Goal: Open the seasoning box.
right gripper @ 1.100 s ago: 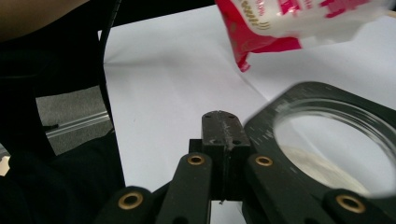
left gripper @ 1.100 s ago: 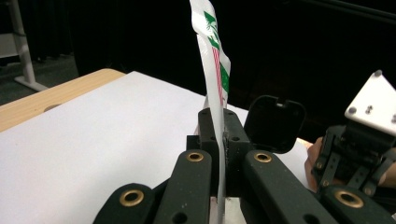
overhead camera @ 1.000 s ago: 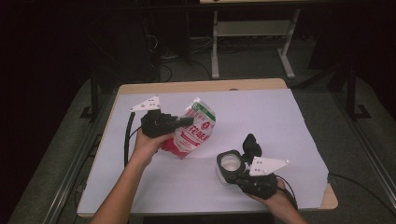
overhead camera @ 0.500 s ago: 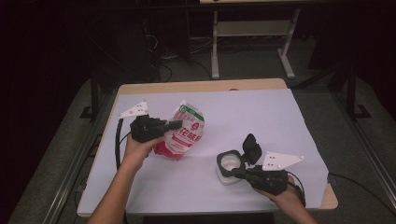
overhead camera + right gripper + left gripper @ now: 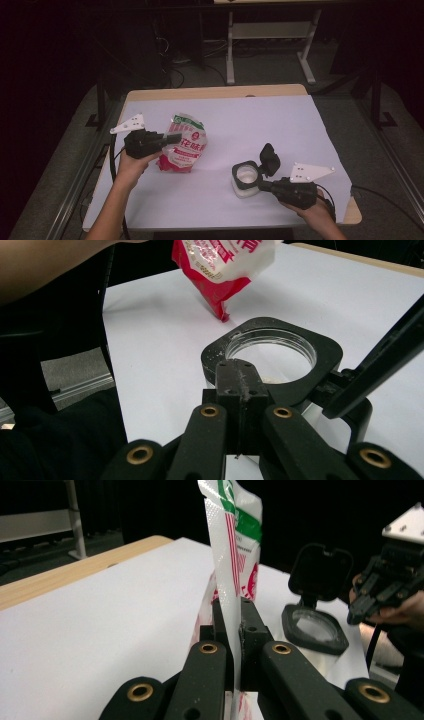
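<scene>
Left gripper (image 5: 176,138) clamps red-and-white bag (image 5: 184,148) by edge, held off table. Right gripper (image 5: 261,185), jaws clenched on container's (image 5: 247,179) black rim, lid open. Pouring not yet begun.

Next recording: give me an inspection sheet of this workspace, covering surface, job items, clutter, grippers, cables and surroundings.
Surface: wooden table under a white sheet.
Job's things: red-and-white pouch, held up by its top edge; clear container with black rim, hinged lid open.
Clutter: nothing seen.
Grippers: left gripper shut on the pouch; right gripper shut on the container's rim.
Cables: black cable trails from the left gripper.
Surroundings: dark room, grey floor, white frame behind the table.
</scene>
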